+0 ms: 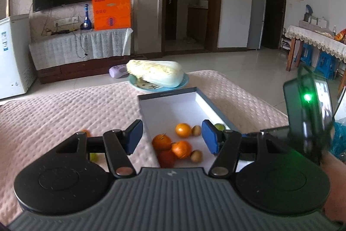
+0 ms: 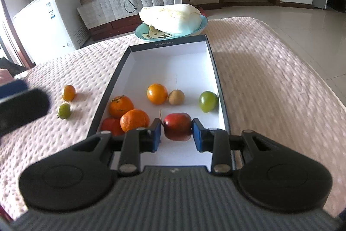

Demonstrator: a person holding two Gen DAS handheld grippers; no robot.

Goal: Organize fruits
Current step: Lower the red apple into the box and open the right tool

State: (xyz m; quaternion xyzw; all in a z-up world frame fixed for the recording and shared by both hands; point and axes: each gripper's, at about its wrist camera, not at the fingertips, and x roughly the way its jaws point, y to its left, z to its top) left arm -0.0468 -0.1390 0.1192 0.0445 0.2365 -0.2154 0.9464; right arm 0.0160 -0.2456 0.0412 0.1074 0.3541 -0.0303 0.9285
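A shallow white box with a dark rim (image 2: 214,66) lies on the pink quilt and holds several fruits: oranges (image 2: 156,93), a brown kiwi (image 2: 176,97), a green fruit (image 2: 208,101). My right gripper (image 2: 176,133) is shut on a red apple (image 2: 177,126) just above the box's near end. My left gripper (image 1: 172,136) is open and empty, above the box's left edge; the box (image 1: 173,107) and its oranges (image 1: 183,130) show between its fingers. A small orange (image 2: 68,92) and a small green fruit (image 2: 64,110) lie on the quilt left of the box.
A blue plate (image 2: 140,33) with a napa cabbage (image 2: 170,18) stands just beyond the box. The pink quilt (image 2: 270,79) covers the table. A white freezer (image 2: 47,21) and a TV stand are behind. The left gripper shows at the right wrist view's left edge (image 2: 19,105).
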